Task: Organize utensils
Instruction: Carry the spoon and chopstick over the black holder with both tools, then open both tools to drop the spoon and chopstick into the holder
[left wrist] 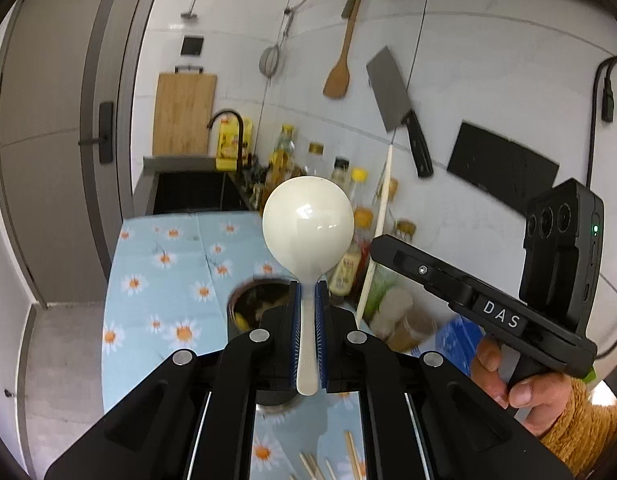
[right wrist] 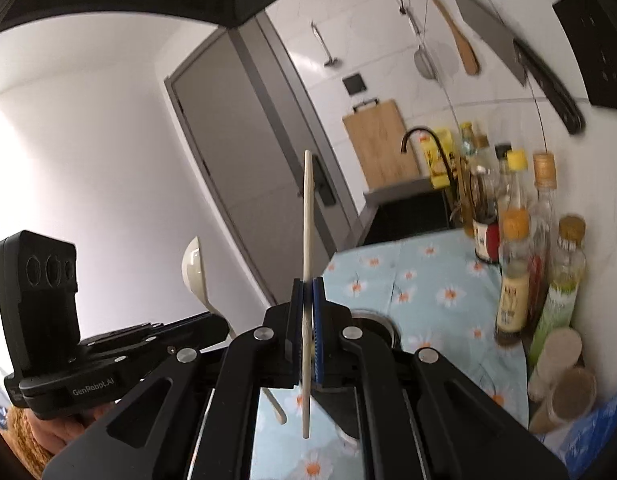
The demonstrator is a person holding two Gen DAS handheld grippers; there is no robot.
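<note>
spoon [left wrist: 308,232] clamped in left tool [left wrist: 307,292]

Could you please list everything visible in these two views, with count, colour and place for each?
Spoon: one, white, clamped in left gripper.
Chopstick: one, pale, clamped in right gripper.
Loose chopsticks: several, pale, on the tablecloth.
Holder: one, dark, on the tablecloth.
Tablecloth: one, blue with daisies, over the counter.
Bottles: several, along the wall.
Cleaver, wooden spatula, strainer: one each, on the wall.
Cutting board: one, wooden, behind the sink.
Left gripper, right gripper: black, blue-padded fingers.
</note>
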